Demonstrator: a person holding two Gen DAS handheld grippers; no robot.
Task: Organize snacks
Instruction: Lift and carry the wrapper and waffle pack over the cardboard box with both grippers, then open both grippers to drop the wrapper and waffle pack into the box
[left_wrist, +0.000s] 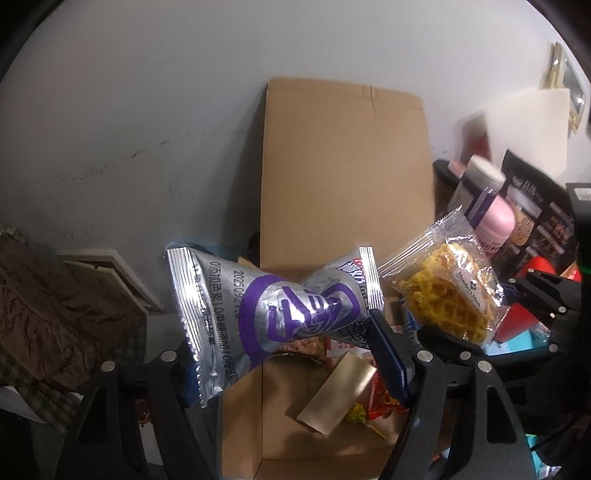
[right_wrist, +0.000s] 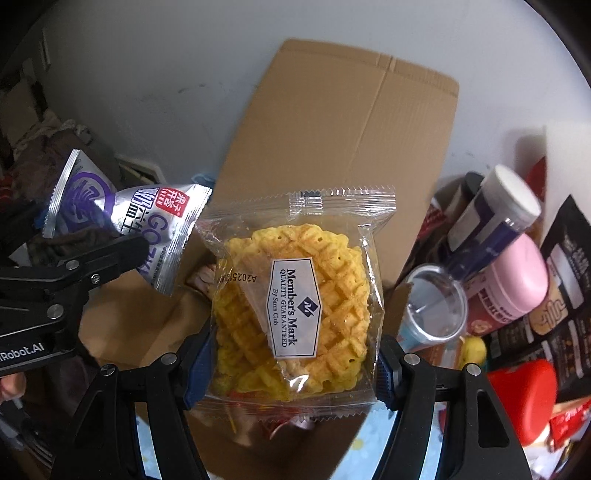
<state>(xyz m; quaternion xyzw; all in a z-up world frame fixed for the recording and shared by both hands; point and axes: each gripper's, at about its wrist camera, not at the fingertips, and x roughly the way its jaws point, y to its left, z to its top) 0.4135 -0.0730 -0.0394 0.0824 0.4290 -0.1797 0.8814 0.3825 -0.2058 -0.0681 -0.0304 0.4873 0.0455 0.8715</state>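
Observation:
My left gripper (left_wrist: 284, 354) is shut on a silver and purple snack packet (left_wrist: 280, 310), held above an open cardboard box (left_wrist: 343, 177). My right gripper (right_wrist: 295, 365) is shut on a clear packet of yellow waffle crisps (right_wrist: 295, 302), held over the same box (right_wrist: 332, 129). The waffle packet also shows at the right of the left wrist view (left_wrist: 443, 291), and the silver packet at the left of the right wrist view (right_wrist: 147, 229). The two packets hang side by side, close together.
Several snack packets and a gold card (left_wrist: 336, 395) lie inside the box. To the right stand a pink-capped bottle (right_wrist: 517, 280), a dark blue bottle (right_wrist: 487, 225), a clear cup (right_wrist: 432, 310), a red lid (right_wrist: 524, 402) and black packaging (right_wrist: 565, 295). A white wall is behind.

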